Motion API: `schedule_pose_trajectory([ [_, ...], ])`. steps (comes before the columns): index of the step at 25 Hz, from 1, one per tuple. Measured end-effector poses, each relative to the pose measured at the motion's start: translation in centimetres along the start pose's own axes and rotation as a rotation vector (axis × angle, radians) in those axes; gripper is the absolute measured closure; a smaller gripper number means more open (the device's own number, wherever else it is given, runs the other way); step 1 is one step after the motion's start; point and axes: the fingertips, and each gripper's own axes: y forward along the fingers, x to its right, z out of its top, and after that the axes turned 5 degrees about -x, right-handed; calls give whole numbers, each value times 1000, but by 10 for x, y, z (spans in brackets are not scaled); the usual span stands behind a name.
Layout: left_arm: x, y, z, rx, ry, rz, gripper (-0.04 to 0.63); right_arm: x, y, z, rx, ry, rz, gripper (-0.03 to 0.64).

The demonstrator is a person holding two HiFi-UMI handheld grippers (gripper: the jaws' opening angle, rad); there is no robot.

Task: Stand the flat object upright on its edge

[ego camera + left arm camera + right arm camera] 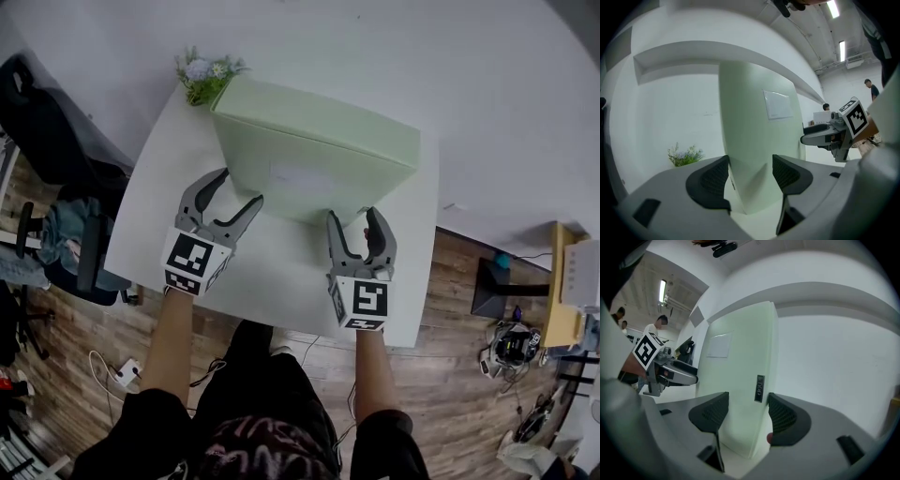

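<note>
Presently, step in hand: steadying. The flat object already stands on its long edge, so by my reading the raising is all but done.

- Worktop (272, 277), white: 1.
- Left gripper (239, 187): 1. Toward the near-left of the worktop, jaws spread. In the left gripper view the left gripper (750, 174) straddles the box's lower left corner; one pad seems to touch the panel, and a gap shows at the other.
- Right gripper (354, 217): 1. Toward the near-right, jaws likewise apart. The right gripper view shows the right gripper (747, 411) straddling the lower right corner, the outer pad against the box's narrow side and the inner pad clear.
- Flat object, a pale green box (309, 155): 1. Upright across the middle of the worktop, broad face to the near edge.
- White label (300, 178) on that face: 1.
- Small dark tag (760, 388) on the narrow right side: 1.
- Plant sprig (206, 75): 1. At the far-left corner, just beside the box's far end.

Next move, as judged: check that the box balances unaided, then draw both grippers straight back toward the near edge without brushing the panel, as a sideways nudge could tip it.
</note>
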Motion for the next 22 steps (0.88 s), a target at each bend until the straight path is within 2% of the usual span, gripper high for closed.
schedule_pose_trajectory([
  [9,2,-5,-2,4,1,0,287,-6,-4,-1,-9,-8,19,337],
  [13,2,-6,-4,-19,13,-10,287,-4,-4,0,-27,9,27,337],
  [19,-1,-13,-13,-40,-8,-5,287,2,-10,4,-12,47,15,337],
  [22,-4,-25,-10,-24,-49,10,287,6,-23,-2,-27,88,0,337],
])
